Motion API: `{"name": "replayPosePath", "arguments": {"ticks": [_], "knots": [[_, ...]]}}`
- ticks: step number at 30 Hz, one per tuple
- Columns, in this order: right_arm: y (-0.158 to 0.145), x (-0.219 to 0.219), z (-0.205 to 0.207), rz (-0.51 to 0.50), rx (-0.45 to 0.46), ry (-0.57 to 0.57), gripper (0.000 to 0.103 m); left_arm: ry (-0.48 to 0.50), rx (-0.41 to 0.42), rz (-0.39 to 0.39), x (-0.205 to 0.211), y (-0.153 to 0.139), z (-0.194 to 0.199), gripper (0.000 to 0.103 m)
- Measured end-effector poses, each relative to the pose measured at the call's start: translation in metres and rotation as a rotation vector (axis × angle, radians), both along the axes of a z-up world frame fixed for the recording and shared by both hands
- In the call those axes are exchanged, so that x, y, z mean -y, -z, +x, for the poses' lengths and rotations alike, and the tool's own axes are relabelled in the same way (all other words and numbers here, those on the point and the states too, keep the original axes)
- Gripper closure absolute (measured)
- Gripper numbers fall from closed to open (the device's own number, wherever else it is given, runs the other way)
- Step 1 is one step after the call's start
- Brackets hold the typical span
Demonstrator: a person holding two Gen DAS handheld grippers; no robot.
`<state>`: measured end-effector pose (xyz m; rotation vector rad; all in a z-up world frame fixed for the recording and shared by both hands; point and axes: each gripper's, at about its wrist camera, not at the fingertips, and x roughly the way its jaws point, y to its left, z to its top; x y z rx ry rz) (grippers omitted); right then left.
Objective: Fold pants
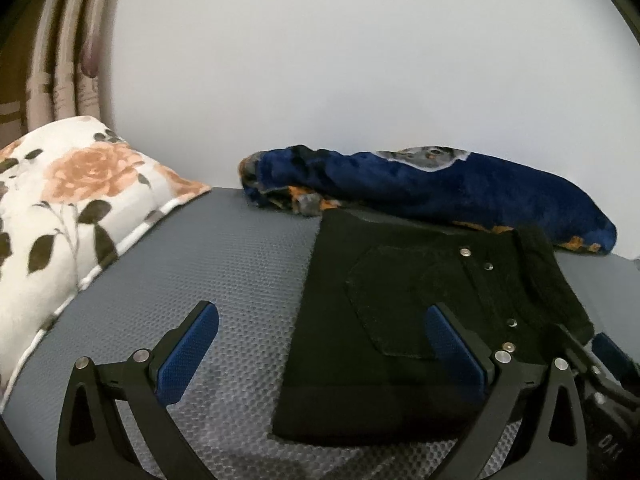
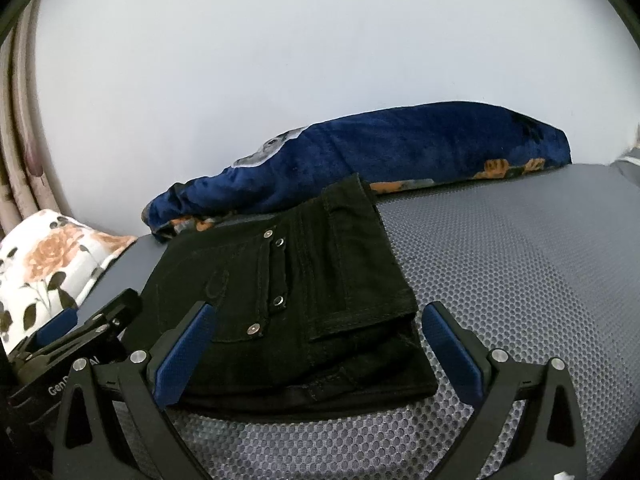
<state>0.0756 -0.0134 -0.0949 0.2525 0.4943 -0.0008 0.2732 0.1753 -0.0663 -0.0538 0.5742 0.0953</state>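
A: Pants [image 2: 288, 300], black and folded into a compact stack, lie on a grey honeycomb-textured mattress [image 2: 520, 280], filling the centre of the right wrist view and the centre-right of the left wrist view.

B: And the left gripper [image 1: 320, 344]?

A: Its jaws stand wide apart at the bottom of its own frame, holding nothing. One blue pad [image 1: 188, 354] sits over bare mattress; the other overlaps the folded stack's near part in the picture, though contact cannot be told.

B: The right gripper [image 2: 318, 344]?

A: Jaws also spread wide and empty, straddling the near end of the stack in the frame, one blue pad on each side. Whether either pad touches the cloth is unclear.

B: What shows on the pants?

A: A back pocket [image 1: 384, 300] and several metal rivets [image 2: 278, 300], with a hemmed layer folded over the top on the right of the right wrist frame.

B: Surroundings?

A: A navy plush blanket [image 2: 400, 160] with orange patches lies bunched just behind the pants, along a pale wall [image 1: 360, 60]. A floral pillow [image 1: 60, 220] rests at left, and a striped curtain [image 1: 64, 60] hangs in the upper left of the left wrist frame.
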Motion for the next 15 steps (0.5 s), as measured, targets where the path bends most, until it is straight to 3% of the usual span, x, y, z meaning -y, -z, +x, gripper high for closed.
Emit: {"name": "replayPosePath", "arguments": {"ticks": [3, 6, 8, 10, 15], "knots": [[-0.004, 0.0, -0.001, -0.014, 0.019, -0.008, 0.0, -0.038, -0.038, -0.014, -0.006, 0.001, 0.002, 0.0], [-0.015, -0.006, -0.007, -0.084, 0.053, -0.025, 0.0, -0.148, 0.009, 0.051, -0.008, -0.001, -0.011, 0.0], [-0.023, -0.004, -0.01, -0.082, 0.061, -0.029, 0.0, -0.084, -0.045, -0.011, -0.016, -0.003, -0.01, 0.0], [-0.034, 0.0, -0.012, -0.022, 0.058, -0.027, 0.0, -0.119, -0.03, -0.056, -0.029, -0.01, -0.019, 0.0], [-0.055, -0.027, -0.011, -0.018, 0.011, -0.103, 0.0, -0.2, -0.034, -0.043, -0.068, -0.028, -0.036, 0.0]]}}
